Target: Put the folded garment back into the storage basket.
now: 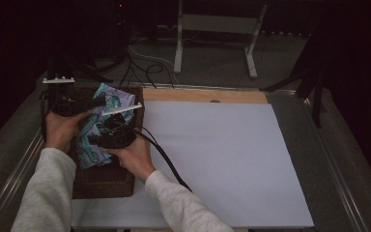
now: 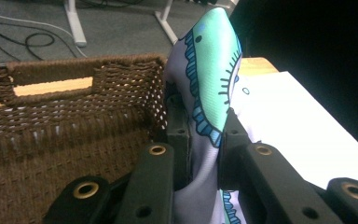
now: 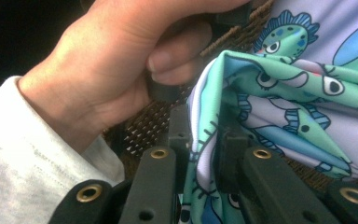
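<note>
The cloth (image 1: 96, 126) with sea creatures printed on it is half in the brown basket (image 1: 104, 183), at the left end of the worktop (image 1: 222, 159). The left gripper (image 2: 200, 140) pinches one fold and the right gripper (image 3: 205, 140) pinches another. It looks soft, light and floppy (maybe a bit slippery), so holding edges or corners should work best.
</note>
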Motion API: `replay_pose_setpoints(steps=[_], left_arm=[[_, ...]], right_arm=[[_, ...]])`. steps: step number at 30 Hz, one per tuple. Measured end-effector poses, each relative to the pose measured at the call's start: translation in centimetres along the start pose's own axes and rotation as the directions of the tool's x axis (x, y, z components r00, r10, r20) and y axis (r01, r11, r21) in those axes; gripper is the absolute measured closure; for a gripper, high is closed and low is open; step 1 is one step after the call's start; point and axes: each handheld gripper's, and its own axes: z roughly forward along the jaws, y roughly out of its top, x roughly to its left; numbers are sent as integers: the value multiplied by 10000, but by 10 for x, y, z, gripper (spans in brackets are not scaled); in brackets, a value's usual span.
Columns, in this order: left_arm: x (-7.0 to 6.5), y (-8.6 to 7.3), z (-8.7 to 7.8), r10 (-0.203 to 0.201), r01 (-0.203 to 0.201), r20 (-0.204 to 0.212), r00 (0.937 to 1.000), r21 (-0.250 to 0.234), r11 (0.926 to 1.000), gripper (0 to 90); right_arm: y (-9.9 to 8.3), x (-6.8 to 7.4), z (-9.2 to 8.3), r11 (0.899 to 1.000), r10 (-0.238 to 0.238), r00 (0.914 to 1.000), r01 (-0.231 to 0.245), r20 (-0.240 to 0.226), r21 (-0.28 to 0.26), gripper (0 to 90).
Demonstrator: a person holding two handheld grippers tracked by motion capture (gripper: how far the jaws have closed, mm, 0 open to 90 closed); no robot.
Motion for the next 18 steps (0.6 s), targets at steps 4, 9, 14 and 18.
replay_pose_setpoints(steps=[4,9,14,18], left_arm=[[3,-1,-3,-63,63,-28,10000,-46,10000,799],[8,-2,-7,-103,102,-134,9999,-98,9999,799],[11,-5,-8,-120,118,-233,9997,-83,9999,799],[13,-6,-10,-51,49,-283,9996,-59,10000,799]], right_arm=[[-1,2,2,9999,-82,10000,82,17,58,800],[-3,3,6,9999,-91,10000,91,-6,102,800],[-5,5,10,9998,-162,9999,162,-8,130,799],[-7,5,15,9999,-128,9999,128,19,101,798]])
